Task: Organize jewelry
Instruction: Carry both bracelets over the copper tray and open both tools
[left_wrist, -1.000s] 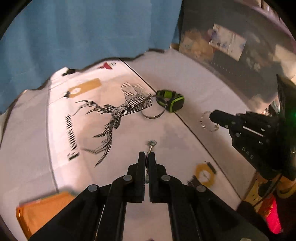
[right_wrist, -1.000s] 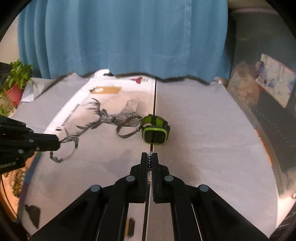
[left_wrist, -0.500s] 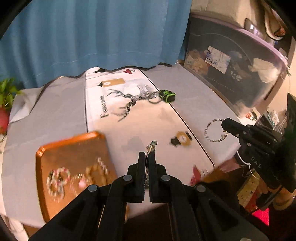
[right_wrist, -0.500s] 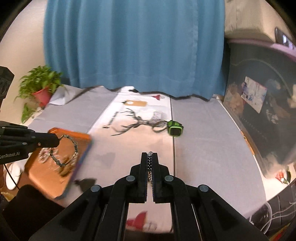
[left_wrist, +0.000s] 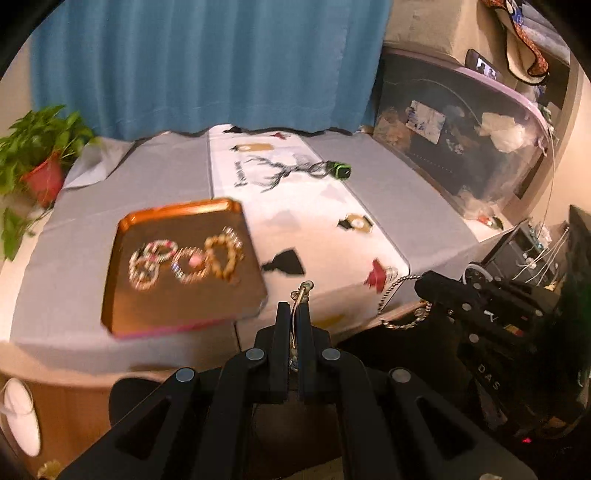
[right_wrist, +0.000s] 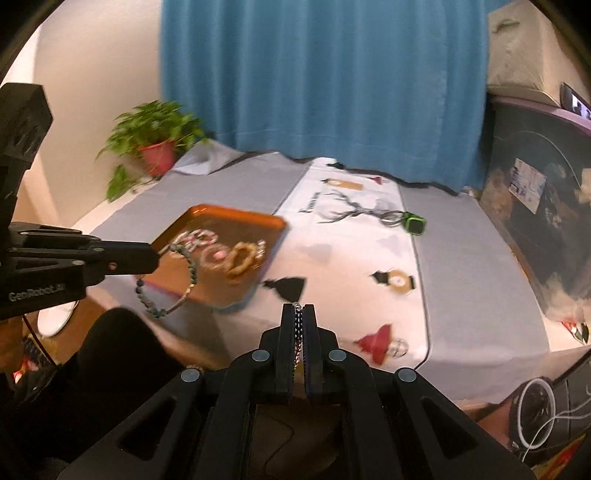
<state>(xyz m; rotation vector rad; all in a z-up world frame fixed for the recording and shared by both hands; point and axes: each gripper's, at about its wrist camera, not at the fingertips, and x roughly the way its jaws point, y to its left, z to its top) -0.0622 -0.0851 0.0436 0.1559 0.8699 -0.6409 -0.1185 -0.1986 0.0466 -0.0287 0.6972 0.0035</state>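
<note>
Orange tray (left_wrist: 122, 280) sits front-left on the tabletop (left_wrist: 388, 192), bracelets already inside. Left gripper (left_wrist: 294, 308) clamped on a beaded bracelet (right_wrist: 173, 284), right gripper (right_wrist: 298, 314) clamped on a chain bracelet (left_wrist: 400, 302). Bring each low over bare tray, then release.

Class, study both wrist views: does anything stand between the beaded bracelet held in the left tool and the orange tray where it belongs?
Nothing visible does. The beaded bracelet hangs from the left tool at the near edge of the orange tray. Other bracelets lie mid-tray; bare tray surface shows nearer the tool.
</note>
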